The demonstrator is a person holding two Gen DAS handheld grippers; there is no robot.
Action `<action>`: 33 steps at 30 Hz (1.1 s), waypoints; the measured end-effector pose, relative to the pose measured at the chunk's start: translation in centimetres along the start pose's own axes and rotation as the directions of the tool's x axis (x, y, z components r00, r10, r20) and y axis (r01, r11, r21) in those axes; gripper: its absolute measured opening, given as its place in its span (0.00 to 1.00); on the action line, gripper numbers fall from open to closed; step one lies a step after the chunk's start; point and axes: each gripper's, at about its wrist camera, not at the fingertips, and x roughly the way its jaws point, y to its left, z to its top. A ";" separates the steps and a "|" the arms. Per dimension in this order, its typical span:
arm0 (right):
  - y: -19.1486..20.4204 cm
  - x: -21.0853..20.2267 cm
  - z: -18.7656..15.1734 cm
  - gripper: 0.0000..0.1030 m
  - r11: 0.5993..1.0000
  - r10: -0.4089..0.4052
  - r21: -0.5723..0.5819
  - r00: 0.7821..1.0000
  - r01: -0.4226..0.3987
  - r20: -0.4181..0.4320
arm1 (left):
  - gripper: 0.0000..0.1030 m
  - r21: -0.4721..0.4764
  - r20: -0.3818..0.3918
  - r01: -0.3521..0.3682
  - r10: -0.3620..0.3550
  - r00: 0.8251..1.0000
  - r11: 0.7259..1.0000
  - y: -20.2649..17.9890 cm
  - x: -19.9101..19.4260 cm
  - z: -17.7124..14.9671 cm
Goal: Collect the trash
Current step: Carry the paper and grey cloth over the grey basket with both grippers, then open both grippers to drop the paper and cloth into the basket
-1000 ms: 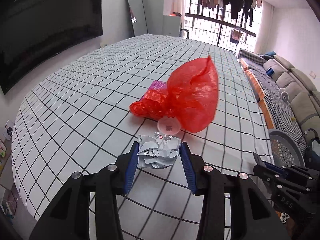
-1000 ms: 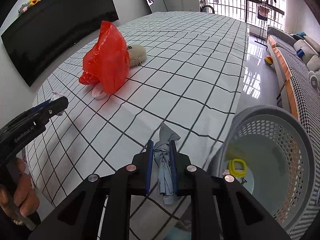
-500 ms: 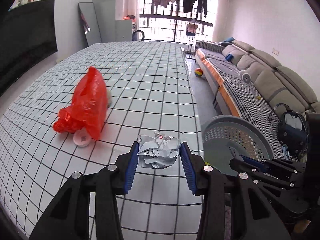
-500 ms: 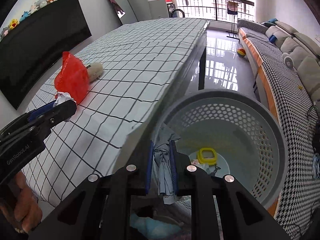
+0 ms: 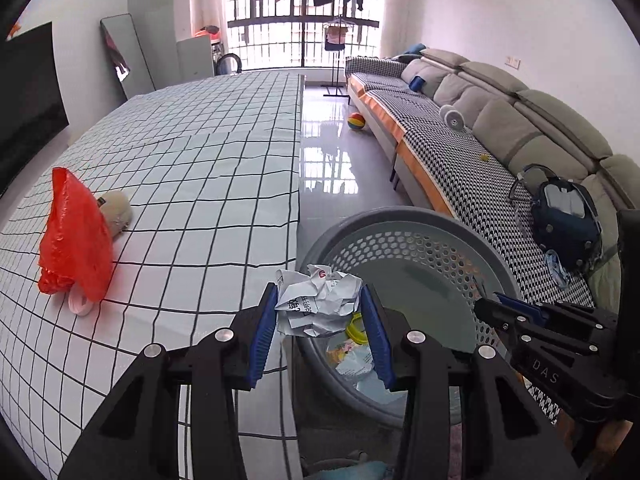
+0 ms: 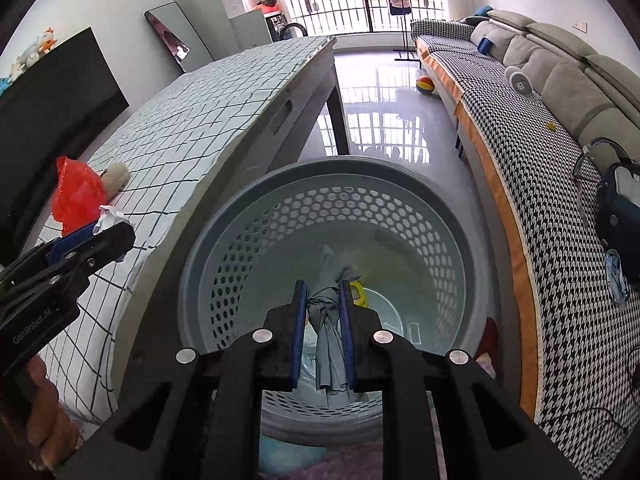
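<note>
Both loads [image 5: 318, 304] [image 6: 327, 320] shifted past table edge [image 5: 298, 208], over basket [image 6: 248, 208].

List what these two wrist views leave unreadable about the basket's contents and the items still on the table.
- Left wrist: the basket floor is mostly hidden by the crumpled paper and left hand-held gripper.
- Right wrist: the grey cloth covers part of the yellow ring.
- Both views: the red bag hides most of the white object under it.

Beside the grey basket [image 6: 224, 240]: a black-gridded white tablecloth [image 5: 208, 168], a red bag [image 5: 76, 240], crumpled white paper [image 5: 316, 304], houndstooth sofa cover [image 6: 520, 152].
</note>
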 end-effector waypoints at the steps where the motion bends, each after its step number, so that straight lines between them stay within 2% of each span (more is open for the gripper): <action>1: -0.4 0.1 0.0 0.15 1.000 -0.001 0.007 1.000 0.001 -0.001 | 0.40 0.007 -0.005 0.000 0.000 1.000 1.000 -0.3 0.2 0.0; 11: -3.5 1.6 0.1 0.15 0.998 0.028 0.062 0.999 -0.027 -0.016 | 0.41 0.049 -0.058 -0.023 0.026 0.998 0.999 -2.5 2.6 0.0; 23: -4.6 3.7 -0.2 0.15 0.996 0.067 0.068 0.997 -0.064 -0.044 | 0.42 0.054 -0.121 -0.028 0.034 0.992 0.998 -3.4 5.1 -0.1; 30: -4.3 3.9 -0.1 0.16 0.997 0.061 0.056 0.997 -0.059 -0.039 | 0.47 0.063 -0.120 -0.032 0.040 0.992 0.998 -4.0 5.2 -0.1; 33: -4.3 3.5 0.0 0.26 0.997 0.052 0.054 0.998 -0.050 -0.022 | 0.57 0.061 -0.115 -0.036 0.043 0.992 0.998 -4.1 5.2 -0.1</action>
